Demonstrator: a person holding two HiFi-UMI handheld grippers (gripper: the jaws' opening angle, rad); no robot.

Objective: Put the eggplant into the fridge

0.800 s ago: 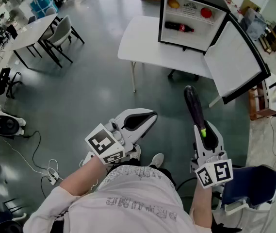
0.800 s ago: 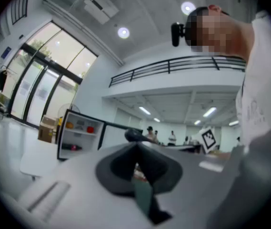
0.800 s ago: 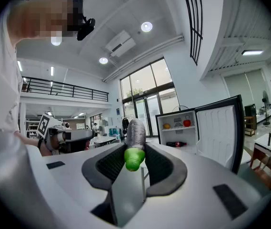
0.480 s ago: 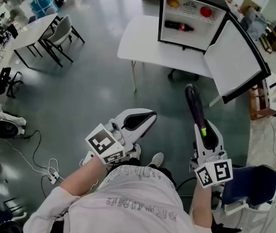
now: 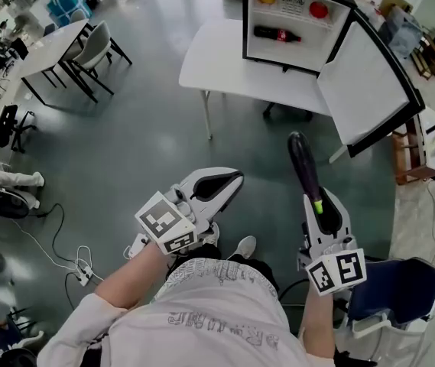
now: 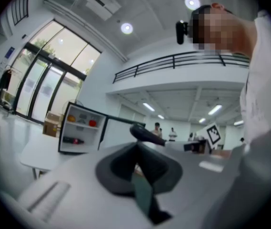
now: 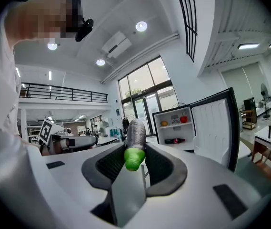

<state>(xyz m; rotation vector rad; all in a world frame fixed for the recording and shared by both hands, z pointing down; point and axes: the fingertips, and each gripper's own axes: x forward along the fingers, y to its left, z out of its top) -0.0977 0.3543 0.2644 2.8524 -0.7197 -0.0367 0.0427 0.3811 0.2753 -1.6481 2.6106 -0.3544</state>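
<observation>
A long dark purple eggplant [image 5: 303, 163] with a green stem end sticks forward out of my right gripper [image 5: 320, 209], which is shut on it near the stem. In the right gripper view the eggplant [image 7: 136, 132] points at the open fridge, whose door [image 7: 211, 123] swings out to the right. The small black fridge [image 5: 245, 29] stands on a white table [image 5: 217, 67] ahead, door [image 5: 366, 90] open. Inside lie a cola bottle [image 5: 277, 34] and fruit on the top shelf. My left gripper [image 5: 219, 183] is held level at the left, shut and empty.
White tables and chairs [image 5: 64, 48] stand at the far left. Cables and a power strip [image 5: 79, 270] lie on the grey floor at lower left. A blue chair [image 5: 397, 289] is beside my right arm. A wooden shelf [image 5: 412, 159] stands right of the fridge door.
The fridge and its table sit a little higher and further left in the head view. Both grippers keep their pose, and the eggplant stays in the right one.
</observation>
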